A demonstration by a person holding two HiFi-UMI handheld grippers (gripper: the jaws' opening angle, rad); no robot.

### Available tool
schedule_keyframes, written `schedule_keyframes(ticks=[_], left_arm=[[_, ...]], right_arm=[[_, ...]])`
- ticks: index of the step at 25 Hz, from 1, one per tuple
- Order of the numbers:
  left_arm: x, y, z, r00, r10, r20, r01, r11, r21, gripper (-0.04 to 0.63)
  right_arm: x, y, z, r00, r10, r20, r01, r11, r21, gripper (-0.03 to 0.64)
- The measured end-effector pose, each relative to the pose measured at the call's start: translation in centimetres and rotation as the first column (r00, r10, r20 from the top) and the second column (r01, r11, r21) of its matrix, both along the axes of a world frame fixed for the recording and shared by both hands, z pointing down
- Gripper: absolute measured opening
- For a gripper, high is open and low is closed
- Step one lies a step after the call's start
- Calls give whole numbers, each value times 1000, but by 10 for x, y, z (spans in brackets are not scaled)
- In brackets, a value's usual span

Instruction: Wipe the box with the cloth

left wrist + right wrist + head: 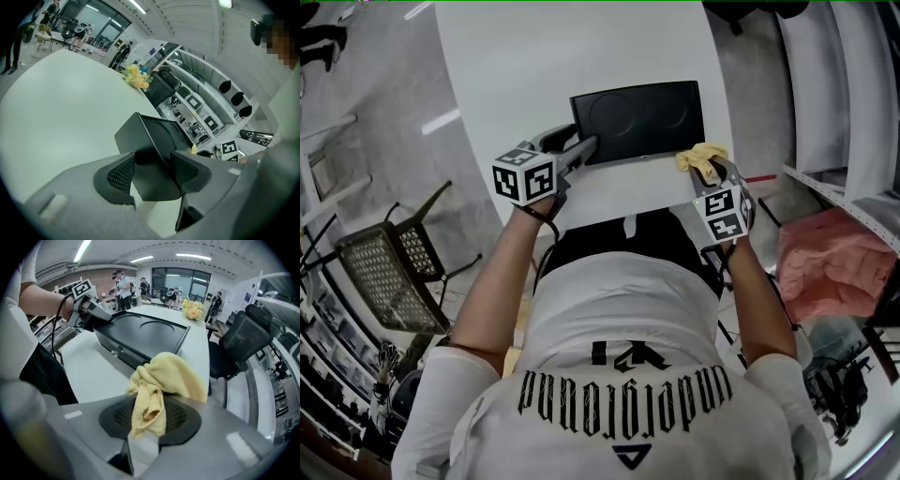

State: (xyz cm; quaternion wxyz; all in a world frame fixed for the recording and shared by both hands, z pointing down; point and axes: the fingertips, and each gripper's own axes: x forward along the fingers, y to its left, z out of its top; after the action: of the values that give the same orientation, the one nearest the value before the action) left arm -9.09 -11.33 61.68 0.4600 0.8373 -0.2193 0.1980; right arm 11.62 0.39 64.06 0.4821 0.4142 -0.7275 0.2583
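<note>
From the head view, we see the black box [642,120] lying flat on the white bench [534,56], its long axis running side to side between our two claws. The left claw [581,150] sits at the box's near left corner, and the right claw [712,171] sits at the near right corner with the yellow cloth [701,157] bunched at its tip. In the left gripper view, the two pads are drawn in on the box's corner, one on each side of its dark wall, so we judge that this claw is gripping the box to steady it. The rest of the box extends ahead of the claw and to its right. In the right gripper view, the claw is nearly closed, with a fold of the cloth pinched between its pads and the rest of the cloth heaped forward over them. The box's lid lies ahead of this claw and to its left, with the near corner just past the cloth. We cannot tell whether the cloth already touches the box. The right claw is the one placed to wipe. Our reading is that the stroke should run leftward along the lid's long axis, toward the left claw at the far corner.
</note>
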Motion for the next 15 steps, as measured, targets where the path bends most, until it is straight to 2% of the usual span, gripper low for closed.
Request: schedule_keyframes(ticks=[6, 8, 12, 15], left_arm=[[-7, 1, -1, 1000, 0, -1, 0, 1000, 6, 252], [-6, 1, 0, 1000, 1, 0, -1, 1000, 8, 253], [-10, 2, 2, 1000, 4, 3, -4, 1000, 10, 252], [-9, 2, 1, 1000, 11, 0, -12, 1000, 17, 255]], right_arm=[[-79, -1, 11, 993, -81, 84, 81, 997, 4, 118], [-92, 0, 11, 991, -92, 101, 92, 996, 3, 118], [-89, 1, 12, 989, -111, 96, 111, 994, 9, 118], [-61, 2, 12, 993, -99, 62, 98, 995, 7, 118]])
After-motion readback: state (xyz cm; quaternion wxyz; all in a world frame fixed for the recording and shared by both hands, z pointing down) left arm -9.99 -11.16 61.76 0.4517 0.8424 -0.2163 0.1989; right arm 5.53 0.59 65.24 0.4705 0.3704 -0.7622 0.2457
